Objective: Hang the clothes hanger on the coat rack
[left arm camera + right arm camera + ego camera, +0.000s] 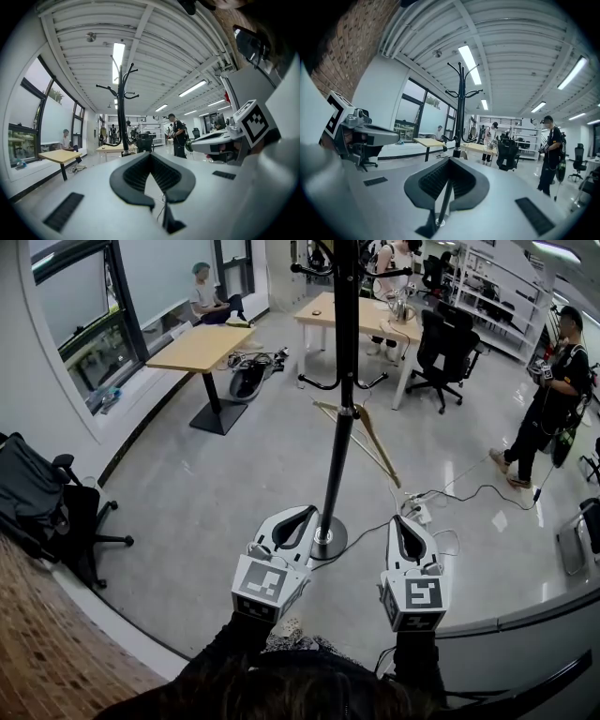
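Observation:
The black coat rack [339,427] stands on the floor just ahead of both grippers, its round base [328,542] between them. A wooden clothes hanger [367,439] hangs tilted against the pole at the lower hooks, free of both grippers. My left gripper [305,514] is shut and holds nothing, just left of the base. My right gripper [401,521] is shut and empty to the base's right. The rack [123,108] rises ahead in the left gripper view beyond the closed left gripper [150,155]. In the right gripper view the rack [461,103] stands past the closed right gripper [449,159].
Cables and a power strip [417,512] lie on the floor right of the base. A black office chair [47,502] is at the left and a wooden table [202,348] beyond it. A person [548,399] stands at the right; others are by the far desks [361,315].

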